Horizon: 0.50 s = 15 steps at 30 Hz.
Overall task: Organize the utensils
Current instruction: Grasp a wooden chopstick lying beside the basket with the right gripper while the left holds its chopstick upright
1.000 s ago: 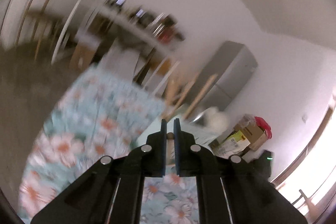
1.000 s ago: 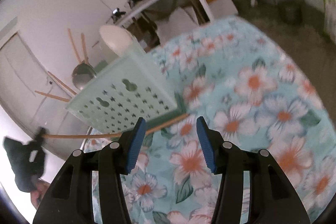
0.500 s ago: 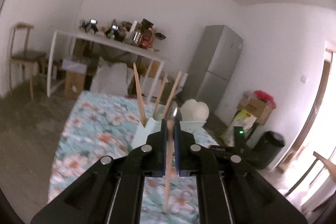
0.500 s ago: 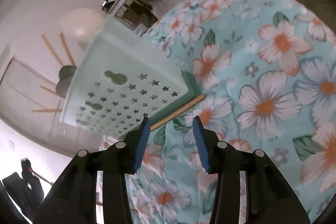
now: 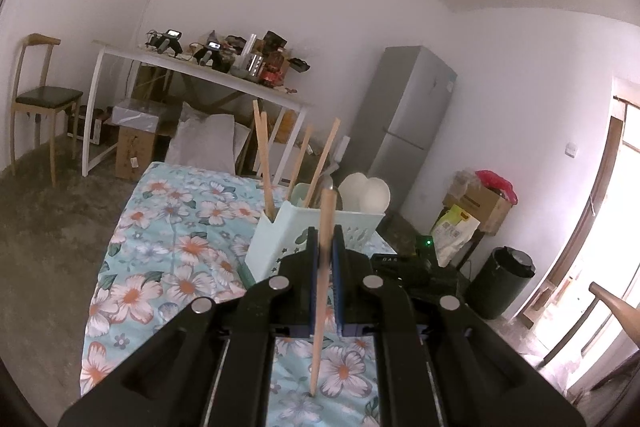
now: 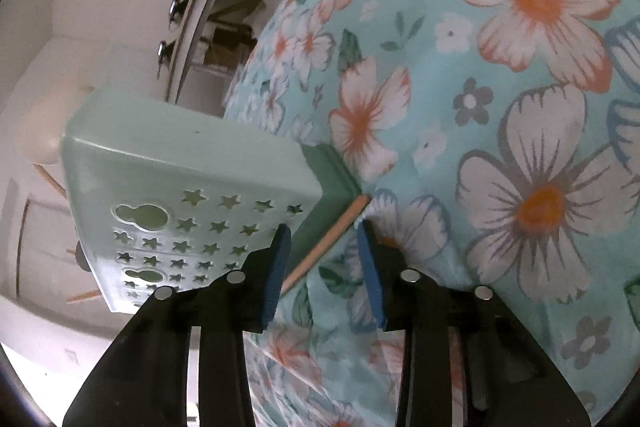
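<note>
My left gripper point(image 5: 324, 233) is shut on a wooden chopstick point(image 5: 319, 307), which stands nearly upright between the pads in front of the mint utensil holder point(image 5: 276, 239). Several chopsticks point(image 5: 264, 159) and white spoons point(image 5: 368, 193) stick out of that holder. In the right wrist view another chopstick point(image 6: 340, 229) lies on the floral cloth point(image 6: 520, 107), against the base of the holder point(image 6: 180, 163). My right gripper point(image 6: 323, 231) straddles this chopstick close above the cloth. Its jaws are closing, and the blue pads stand clear of the wood on both sides.
A black device point(image 5: 404, 267) lies on the table just right of the holder. Beyond the table stand a cluttered white side table point(image 5: 200, 67), a chair point(image 5: 40, 99), a grey fridge point(image 5: 404, 115), cardboard boxes point(image 5: 480, 199) and a black bin point(image 5: 500, 279).
The left wrist has rolled level, and its chopstick now stands upright. The right gripper has dropped and rolled towards the chopstick beside the holder, and its jaws have narrowed around it.
</note>
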Each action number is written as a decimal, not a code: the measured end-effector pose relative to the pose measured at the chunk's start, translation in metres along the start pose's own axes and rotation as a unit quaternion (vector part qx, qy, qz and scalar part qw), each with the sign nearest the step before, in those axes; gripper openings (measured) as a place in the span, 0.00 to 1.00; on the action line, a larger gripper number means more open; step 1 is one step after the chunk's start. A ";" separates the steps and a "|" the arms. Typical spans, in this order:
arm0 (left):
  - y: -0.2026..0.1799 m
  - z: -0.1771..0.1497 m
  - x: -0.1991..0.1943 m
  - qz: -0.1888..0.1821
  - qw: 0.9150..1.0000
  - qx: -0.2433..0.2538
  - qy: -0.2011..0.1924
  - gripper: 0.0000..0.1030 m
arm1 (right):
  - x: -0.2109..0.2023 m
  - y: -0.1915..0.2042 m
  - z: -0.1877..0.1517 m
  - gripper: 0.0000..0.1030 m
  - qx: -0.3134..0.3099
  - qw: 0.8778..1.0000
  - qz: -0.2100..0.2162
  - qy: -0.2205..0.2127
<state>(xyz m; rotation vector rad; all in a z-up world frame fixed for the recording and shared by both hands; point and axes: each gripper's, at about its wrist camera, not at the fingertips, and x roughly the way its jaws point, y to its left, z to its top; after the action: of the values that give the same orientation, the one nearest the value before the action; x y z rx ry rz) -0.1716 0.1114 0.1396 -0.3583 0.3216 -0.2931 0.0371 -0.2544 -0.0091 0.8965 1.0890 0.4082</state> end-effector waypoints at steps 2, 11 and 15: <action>0.002 -0.001 0.000 -0.003 1.000 -0.002 -0.002 0.06 | -0.003 -0.007 0.000 0.18 0.013 1.000 0.001 -0.008; 0.005 -0.001 -0.001 -0.005 1.000 -0.007 -0.003 0.06 | -0.010 -0.019 -0.002 0.10 0.038 0.999 0.009 -0.030; 0.005 -0.001 -0.001 -0.004 1.000 -0.006 -0.003 0.06 | -0.008 -0.015 -0.004 0.11 0.038 0.998 0.001 -0.044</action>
<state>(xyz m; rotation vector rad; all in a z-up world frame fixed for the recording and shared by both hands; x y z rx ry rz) -0.1717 0.1160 0.1374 -0.3716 0.3170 -0.2980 0.0279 -0.2672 -0.0173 0.9742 1.0269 0.3281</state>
